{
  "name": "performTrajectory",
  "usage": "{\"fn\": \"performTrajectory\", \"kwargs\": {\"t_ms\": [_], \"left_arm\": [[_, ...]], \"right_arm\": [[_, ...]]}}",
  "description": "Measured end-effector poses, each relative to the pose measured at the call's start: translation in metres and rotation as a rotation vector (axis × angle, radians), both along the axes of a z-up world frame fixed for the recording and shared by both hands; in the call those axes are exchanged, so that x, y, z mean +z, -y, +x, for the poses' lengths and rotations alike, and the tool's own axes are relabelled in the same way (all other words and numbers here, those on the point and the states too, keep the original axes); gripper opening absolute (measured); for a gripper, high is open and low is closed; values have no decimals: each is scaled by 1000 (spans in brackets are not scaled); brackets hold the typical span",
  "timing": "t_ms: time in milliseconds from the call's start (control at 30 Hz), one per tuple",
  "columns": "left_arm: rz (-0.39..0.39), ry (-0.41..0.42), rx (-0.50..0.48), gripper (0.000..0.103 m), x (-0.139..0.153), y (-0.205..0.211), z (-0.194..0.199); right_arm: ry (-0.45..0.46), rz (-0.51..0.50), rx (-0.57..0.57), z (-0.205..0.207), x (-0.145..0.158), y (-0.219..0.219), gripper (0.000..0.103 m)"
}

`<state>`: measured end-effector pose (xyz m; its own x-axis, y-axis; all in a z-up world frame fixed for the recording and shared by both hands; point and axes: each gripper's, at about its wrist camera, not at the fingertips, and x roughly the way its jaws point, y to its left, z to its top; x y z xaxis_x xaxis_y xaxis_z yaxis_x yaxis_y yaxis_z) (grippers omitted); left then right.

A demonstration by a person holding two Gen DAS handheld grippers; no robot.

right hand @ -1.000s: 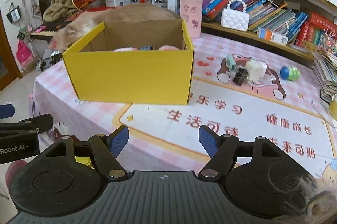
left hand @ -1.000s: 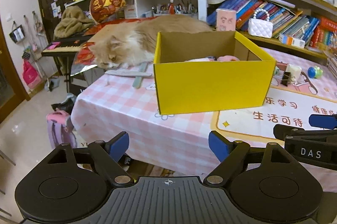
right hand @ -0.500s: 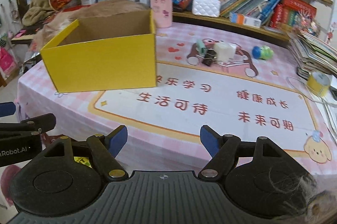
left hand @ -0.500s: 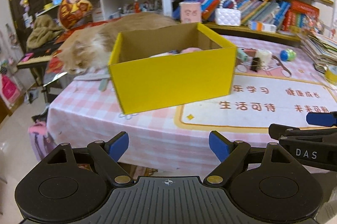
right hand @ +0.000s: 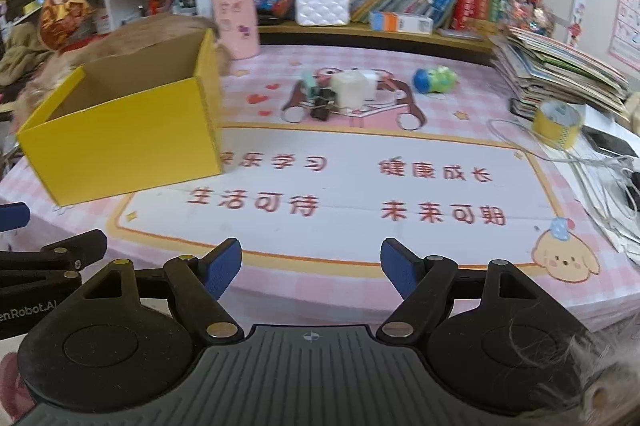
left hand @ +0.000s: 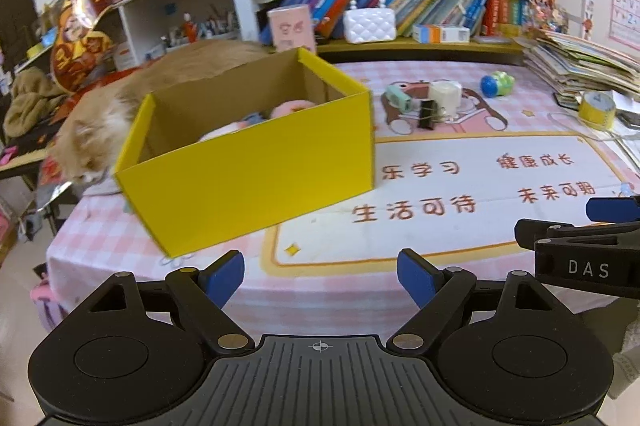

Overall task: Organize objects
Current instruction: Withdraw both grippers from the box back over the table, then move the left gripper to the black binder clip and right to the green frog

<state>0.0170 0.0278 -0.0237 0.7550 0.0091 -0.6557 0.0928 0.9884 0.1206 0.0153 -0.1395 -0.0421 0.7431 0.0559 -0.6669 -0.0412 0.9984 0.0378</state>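
Observation:
A yellow cardboard box (left hand: 256, 174) stands open on the pink tablecloth, with pink soft items (left hand: 292, 108) inside it. Right of it lie a mint clip (left hand: 398, 98), a black binder clip (left hand: 427, 114), a white cylinder (left hand: 445, 96) and a blue-green toy (left hand: 497, 84). My left gripper (left hand: 320, 278) hangs open and empty over the table's near edge. My right gripper (right hand: 312, 268) is open too, with nothing between its fingers, and the box (right hand: 120, 134) is to its upper left. The toy (right hand: 434, 79) and a yellow tape roll (right hand: 558, 124) lie far ahead of it.
An orange cat (left hand: 96, 130) lies behind the box at the table's left end. A stack of books (left hand: 580, 66) and loose cables (right hand: 600, 166) fill the right side. Bookshelves and a white purse (left hand: 370, 24) line the back. The printed mat (right hand: 340, 186) lies ahead.
Both grippers have swung to the right along the table's near edge, so the box now sits further left in both views. The right jaws stand slightly wider.

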Motion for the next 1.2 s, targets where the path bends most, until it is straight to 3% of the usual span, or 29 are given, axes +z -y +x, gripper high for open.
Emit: {"fn": "performTrajectory", "kwargs": {"t_ms": [400,667,967,1200], "left_arm": [[-8,-53,-84,86,-9,45,36],[-42,-105,-76,86,-20,67,62],[-97,-107,-84,86,-17,99,94],[-97,-97,-93,86,-17,134,121]], "right_arm": [[-47,-7,-63,28,-5,45,75],[-98,-16,-63,53,-13,69,75],[-79,-23,-70,85,-11,100,75],[-69,-18,-86,117,-10,137,75]]}}
